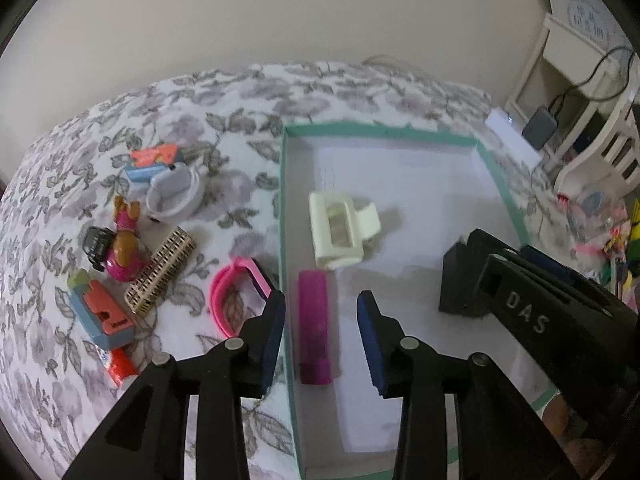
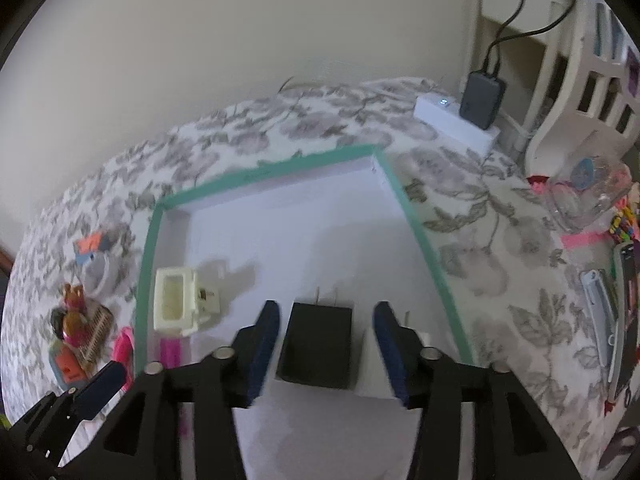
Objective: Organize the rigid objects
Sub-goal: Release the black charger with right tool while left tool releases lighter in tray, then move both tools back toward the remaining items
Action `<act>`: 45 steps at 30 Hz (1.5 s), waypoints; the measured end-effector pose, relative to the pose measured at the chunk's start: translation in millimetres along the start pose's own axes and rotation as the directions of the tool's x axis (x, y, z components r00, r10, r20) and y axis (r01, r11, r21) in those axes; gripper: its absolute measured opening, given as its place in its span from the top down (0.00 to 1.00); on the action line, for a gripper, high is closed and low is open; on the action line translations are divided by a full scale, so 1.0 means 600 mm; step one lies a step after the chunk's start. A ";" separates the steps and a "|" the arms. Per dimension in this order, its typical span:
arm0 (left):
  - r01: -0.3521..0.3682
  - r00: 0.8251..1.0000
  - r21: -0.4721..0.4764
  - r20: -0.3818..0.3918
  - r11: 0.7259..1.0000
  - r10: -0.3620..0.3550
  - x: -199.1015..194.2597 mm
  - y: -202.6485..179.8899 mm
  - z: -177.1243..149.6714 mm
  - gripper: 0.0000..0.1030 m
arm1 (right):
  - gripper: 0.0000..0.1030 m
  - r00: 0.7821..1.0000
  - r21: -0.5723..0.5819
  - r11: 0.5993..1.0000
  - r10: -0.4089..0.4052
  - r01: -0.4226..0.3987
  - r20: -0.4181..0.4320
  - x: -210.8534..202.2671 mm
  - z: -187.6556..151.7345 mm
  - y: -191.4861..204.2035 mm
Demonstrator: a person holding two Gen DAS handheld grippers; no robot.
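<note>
The raised letters "DAS" stand on the black body of the right gripper (image 1: 460,276), which reaches over the teal-rimmed box (image 1: 380,129). Left of that box, the orange eraser (image 1: 105,314) carries small dark print, too blurred to read.

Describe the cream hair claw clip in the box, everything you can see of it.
The hair claw clip is cream-coloured, glossy and looks like hard plastic. It has a blocky rectangular body with an open window through the middle and a flared pinch tab on one side. It lies on its side on the white floor of the teal-rimmed box, near the left wall, casting a shadow. A magenta bar lies just in front of it; contact is unclear. Neither gripper touches it.
</note>
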State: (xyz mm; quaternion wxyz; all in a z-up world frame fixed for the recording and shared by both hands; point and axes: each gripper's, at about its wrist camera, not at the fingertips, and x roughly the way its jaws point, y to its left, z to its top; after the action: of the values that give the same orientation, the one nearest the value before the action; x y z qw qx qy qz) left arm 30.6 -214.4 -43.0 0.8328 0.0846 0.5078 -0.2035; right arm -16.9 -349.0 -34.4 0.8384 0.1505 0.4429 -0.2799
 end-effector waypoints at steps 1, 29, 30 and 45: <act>-0.004 1.000 -0.006 0.011 1.000 0.004 -0.004 0.003 0.002 0.63 | 0.41 1.000 0.004 1.000 0.004 -0.004 0.006 -0.003 0.001 -0.001; -0.152 0.987 -0.239 0.008 0.959 0.158 -0.006 0.109 0.011 0.09 | 0.04 0.999 -0.097 0.995 0.038 -0.037 0.005 0.006 -0.017 0.042; -0.153 0.987 -0.246 0.009 0.957 0.160 -0.007 0.113 0.012 0.09 | 0.03 0.999 -0.088 0.995 0.046 -0.045 0.003 0.007 -0.017 0.040; -0.286 0.954 -0.341 -0.009 0.896 0.301 -0.073 0.180 0.056 0.09 | 0.00 0.987 -0.033 0.991 0.135 -0.132 0.084 -0.048 0.019 0.066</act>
State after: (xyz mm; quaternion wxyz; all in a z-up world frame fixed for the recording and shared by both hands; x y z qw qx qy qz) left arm 86.3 -117.5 4.6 0.8669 0.0114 0.4981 0.0126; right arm 1.2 -313.6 -4.4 0.8755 0.1560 0.3993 -0.2231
